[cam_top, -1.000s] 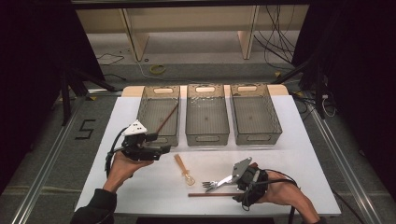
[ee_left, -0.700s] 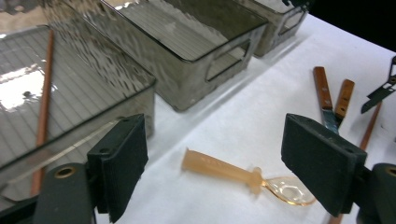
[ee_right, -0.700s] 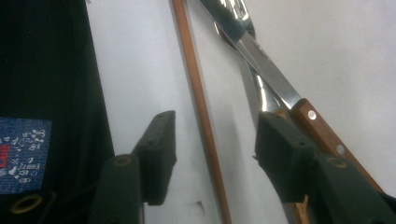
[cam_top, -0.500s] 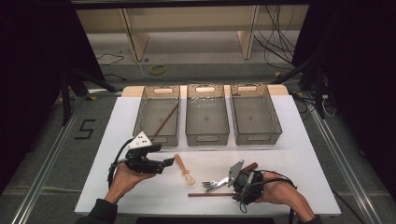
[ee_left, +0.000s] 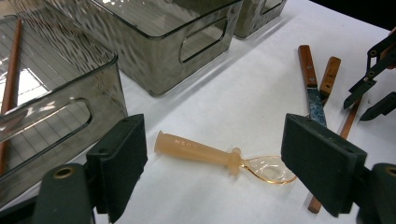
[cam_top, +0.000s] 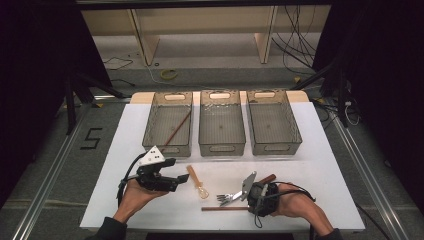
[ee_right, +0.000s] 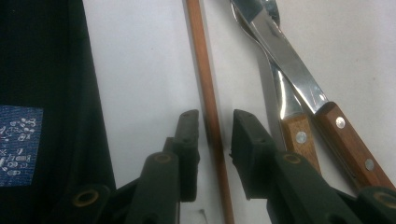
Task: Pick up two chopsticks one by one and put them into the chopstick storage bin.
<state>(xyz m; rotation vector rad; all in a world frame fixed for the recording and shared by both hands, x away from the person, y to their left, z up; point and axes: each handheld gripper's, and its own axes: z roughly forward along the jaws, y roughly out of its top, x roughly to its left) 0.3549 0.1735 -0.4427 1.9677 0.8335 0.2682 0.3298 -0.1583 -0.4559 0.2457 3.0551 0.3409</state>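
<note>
My left gripper stands open at the table's front left. In the left gripper view an amber plastic spoon lies flat between its wide pads, untouched; in the high view the spoon is just right of it. My right gripper is low at the front right. Its jaws have just been closing around a brown chopstick on the white table. The chopstick runs between the pads with a small gap still showing. Beside the chopstick lie a fork and a knife with wooden handles.
Three clear grey bins stand in a row at the back: left, middle, right. Another chopstick lies in the left bin. The table's front edge is close behind both hands.
My left gripper came right and down to the spoon, which now lies between its jaws. The right gripper's jaws narrowed around the chopstick while that hand stayed in place.
</note>
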